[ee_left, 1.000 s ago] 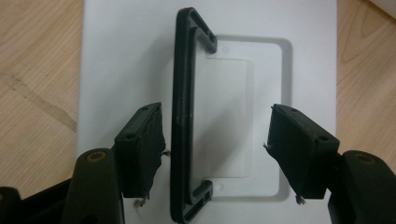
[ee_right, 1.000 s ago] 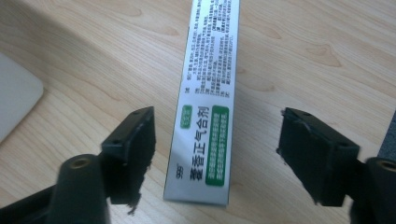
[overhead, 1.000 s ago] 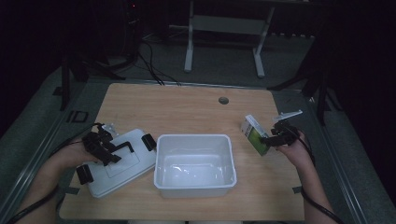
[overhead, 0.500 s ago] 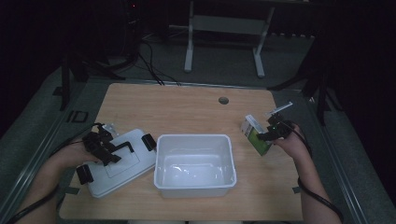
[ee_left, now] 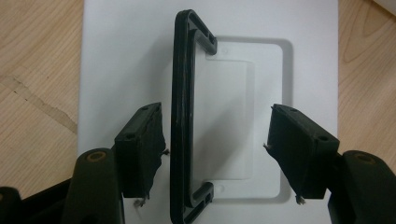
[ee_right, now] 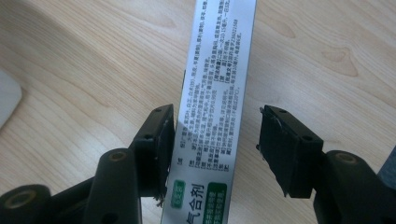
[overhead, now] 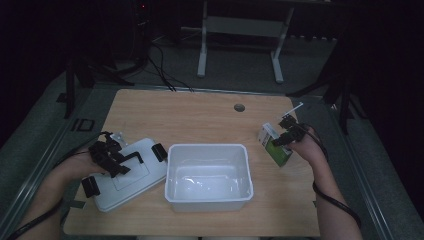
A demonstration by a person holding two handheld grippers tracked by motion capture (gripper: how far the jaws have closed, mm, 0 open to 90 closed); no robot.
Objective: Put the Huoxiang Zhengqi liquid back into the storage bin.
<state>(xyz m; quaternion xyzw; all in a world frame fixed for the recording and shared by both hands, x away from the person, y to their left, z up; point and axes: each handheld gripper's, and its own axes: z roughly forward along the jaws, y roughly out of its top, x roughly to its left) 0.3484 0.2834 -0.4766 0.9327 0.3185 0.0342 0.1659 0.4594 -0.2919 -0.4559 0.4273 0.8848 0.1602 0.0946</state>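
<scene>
Right claw (overhead: 285,136) at the right edge of the bench (overhead: 200,117), set over a green-and-white carton (overhead: 274,146) that stands tilted on the wood. In the right gripper view the carton (ee_right: 212,116) runs lengthwise up between the two jaws, long axis in line with the claw's own reach. The left jaw sits against or just beside the carton's edge; the right jaw stands clear, with bare bench showing in the gap. The jaws have just been closing, carton between them, but no grip yet: half open, nothing held.

The coming pinch turns on this: the carton lies off-centre, toward the left jaw. The right jaw must cross the gap, or the carton gets pushed sideways.

Left claw (overhead: 107,155) hangs over the white lid (overhead: 145,175) left of the empty white bin (overhead: 172,172). In the left gripper view the lid's black handle (ee_left: 183,116) lies between the jaws, near the left one; the jaws are apart and gripping nothing.

The right hand is the nearer to the carton; the bin lies to its left.
</scene>
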